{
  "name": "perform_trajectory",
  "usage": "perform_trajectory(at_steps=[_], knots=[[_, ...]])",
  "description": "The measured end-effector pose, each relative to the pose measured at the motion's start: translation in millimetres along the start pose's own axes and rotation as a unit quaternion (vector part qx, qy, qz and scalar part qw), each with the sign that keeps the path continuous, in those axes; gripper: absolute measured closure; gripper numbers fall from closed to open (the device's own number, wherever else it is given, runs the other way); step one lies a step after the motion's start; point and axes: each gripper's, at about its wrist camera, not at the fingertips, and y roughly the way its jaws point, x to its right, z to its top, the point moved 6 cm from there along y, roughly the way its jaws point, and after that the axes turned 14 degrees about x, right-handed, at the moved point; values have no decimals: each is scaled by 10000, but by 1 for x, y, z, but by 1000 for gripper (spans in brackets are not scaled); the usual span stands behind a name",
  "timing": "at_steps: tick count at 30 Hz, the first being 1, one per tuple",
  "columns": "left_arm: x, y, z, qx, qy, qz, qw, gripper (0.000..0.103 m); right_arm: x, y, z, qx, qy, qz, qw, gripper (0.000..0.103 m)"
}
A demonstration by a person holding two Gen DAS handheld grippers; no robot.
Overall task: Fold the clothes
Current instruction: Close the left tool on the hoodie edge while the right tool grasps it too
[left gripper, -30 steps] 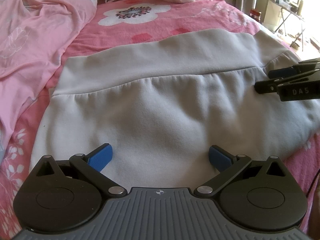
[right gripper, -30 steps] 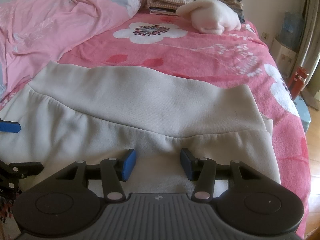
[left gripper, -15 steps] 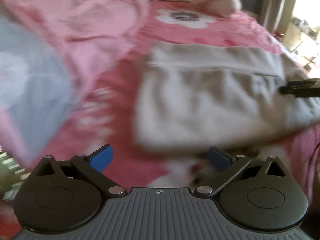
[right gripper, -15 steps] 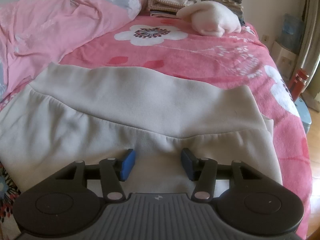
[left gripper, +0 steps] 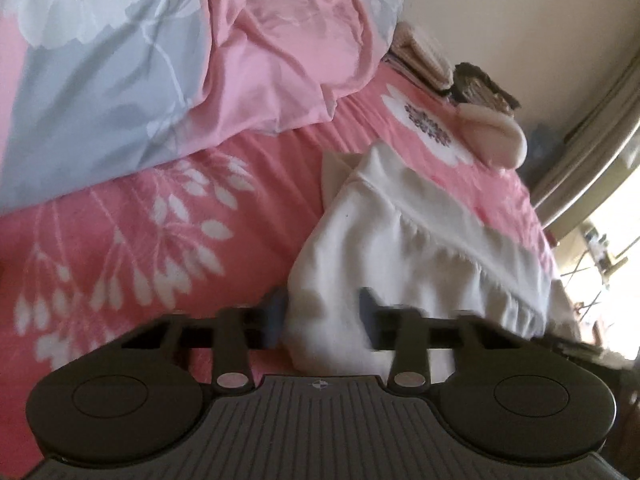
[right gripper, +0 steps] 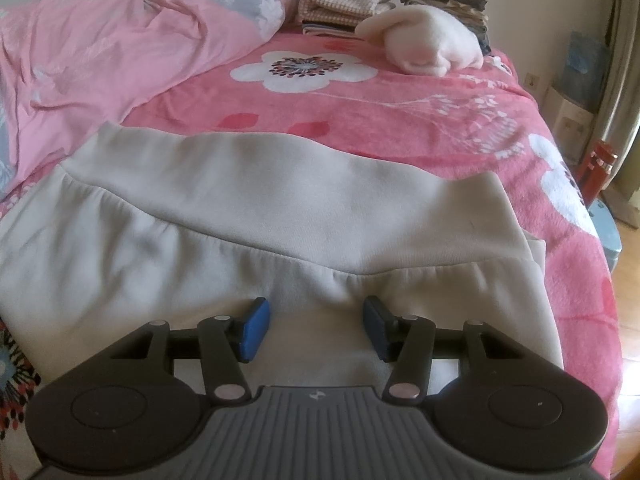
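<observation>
A pale grey fleece garment with a wide plain band sewn along its far edge [right gripper: 280, 216] lies spread flat across the near part of a bed covered by a pink floral blanket [right gripper: 420, 112]; the seam between band and body runs in gentle gathers from side to side, and the right end of the band shows a second layer of cloth peeking from beneath. In the left wrist view the same garment [left gripper: 400, 248] appears tilted and brightly lit, with its left edge rounded over and a folded corner poking out at the far end. The left gripper [left gripper: 322, 318] has its two blue-padded fingers set around that rounded left edge of the cloth, one pad on the blanket side and one over the fabric, with a clear gap between them; this part of the picture is blurred, so I cannot tell whether the pads touch the fabric. The right gripper [right gripper: 316, 328] hovers low over the garment just short of the seam, its blue pads spread apart and gripping nothing. Beyond the garment, a large white flower print [right gripper: 304, 70] marks the blanket. Along the left side lies a rumpled pink and grey-blue quilt [right gripper: 112, 48]. At the far end of the bed rest a rolled cream fleece bundle [right gripper: 432, 46], a folded checked beige cloth stack [right gripper: 340, 2] and a dark folded pile [right gripper: 448, 2] behind it.
</observation>
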Motion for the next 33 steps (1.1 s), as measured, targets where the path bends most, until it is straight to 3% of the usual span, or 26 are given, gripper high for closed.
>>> perform_trajectory(at_steps=[3, 6, 11, 13, 15, 17, 19, 20, 21, 22, 28, 33], knots=[[-12, -5, 1, 128, -61, 231, 9996, 100, -2, 0, -1, 11, -13, -18, 10000, 48], [-38, -4, -9, -57, -233, 526, 9983, 103, -2, 0, -2, 40, -37, -23, 10000, 48], [-36, -22, 3, 248, -374, 228, 9987, 101, -2, 2, -1, 5, -66, -23, 10000, 47], [-26, -25, 11, 353, -417, -36, 9985, 86, -2, 2, -2, 20, -46, -35, 10000, 47], [-17, -18, 15, 331, -377, -166, 9986, 42, -3, 2, -3, 36, -20, -61, 10000, 46], [-8, -1, 15, 194, -296, -200, 9992, 20, -3, 2, -3, 41, -7, -90, 10000, 45], [-3, 15, 13, 73, -219, -182, 9996, 26, -4, 2, -3, 32, -22, -104, 9999, 45], [-2, 15, 13, 88, -190, -128, 9997, 48, -4, 2, -3, 28, -27, -97, 9999, 45], [-1, 16, 13, 104, -161, -75, 9998, 87, -3, 2, -3, 21, -27, -84, 10000, 45], [1, 17, 12, 119, -132, -21, 9998, 97, -3, 2, -2, 16, -28, -73, 10000, 45], [-8, 24, 4, 64, -139, 369, 9992, 97, -2, 2, -3, 57, -55, -72, 9999, 45], [-18, 28, 0, -8, -352, 205, 9992, 92, -2, 3, -3, 62, -63, -67, 9999, 44]])
